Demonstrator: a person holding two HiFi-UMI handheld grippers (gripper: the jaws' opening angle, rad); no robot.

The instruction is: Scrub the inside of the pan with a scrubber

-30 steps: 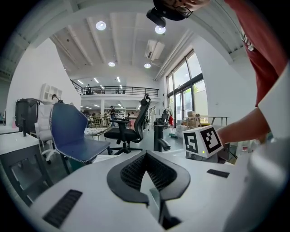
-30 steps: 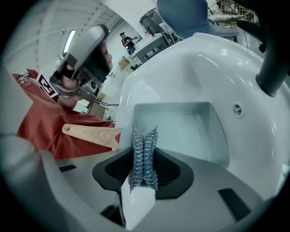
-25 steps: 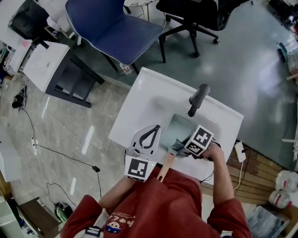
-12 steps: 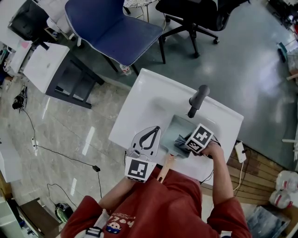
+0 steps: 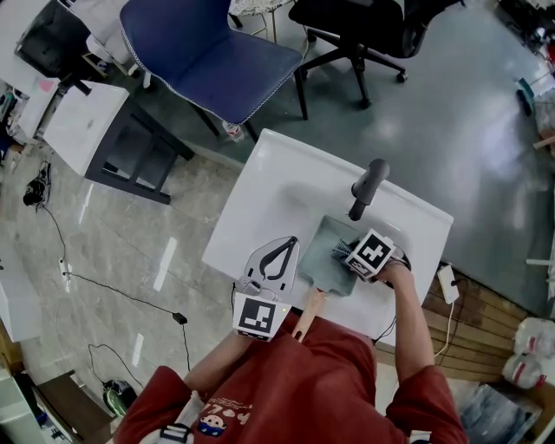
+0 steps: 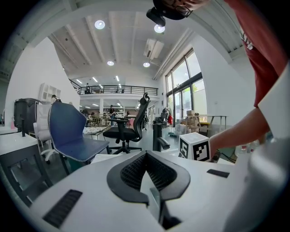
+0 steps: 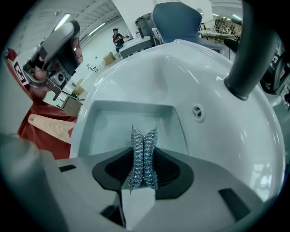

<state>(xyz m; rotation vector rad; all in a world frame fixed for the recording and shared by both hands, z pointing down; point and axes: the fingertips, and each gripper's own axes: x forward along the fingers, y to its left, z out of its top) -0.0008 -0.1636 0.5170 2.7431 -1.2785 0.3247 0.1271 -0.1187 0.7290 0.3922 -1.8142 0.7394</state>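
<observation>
A square pale-green pan (image 5: 323, 262) lies in the white sink (image 5: 277, 182), its wooden handle (image 5: 307, 317) pointing back at the person. My right gripper (image 5: 348, 253) is shut on a steel-wool scrubber (image 5: 341, 252) over the pan's far right part. In the right gripper view the scrubber (image 7: 143, 156) stands pinched between the jaws of that gripper (image 7: 143, 168), above the pan's floor (image 7: 122, 124). My left gripper (image 5: 279, 251) hovers over the sink's near left rim, shut and empty, beside the pan. The left gripper view shows the left gripper (image 6: 146, 156) with its jaws closed on nothing.
A dark faucet (image 5: 368, 184) rises just beyond the pan, close to the right gripper. Farther off on the floor stand a blue chair (image 5: 208, 52), a black office chair (image 5: 355, 26) and a white side table (image 5: 82, 117). Cables trail across the floor at left.
The right gripper has slid with the scrubber across the pan, away from the person and toward the faucet. The left gripper has stayed put.
</observation>
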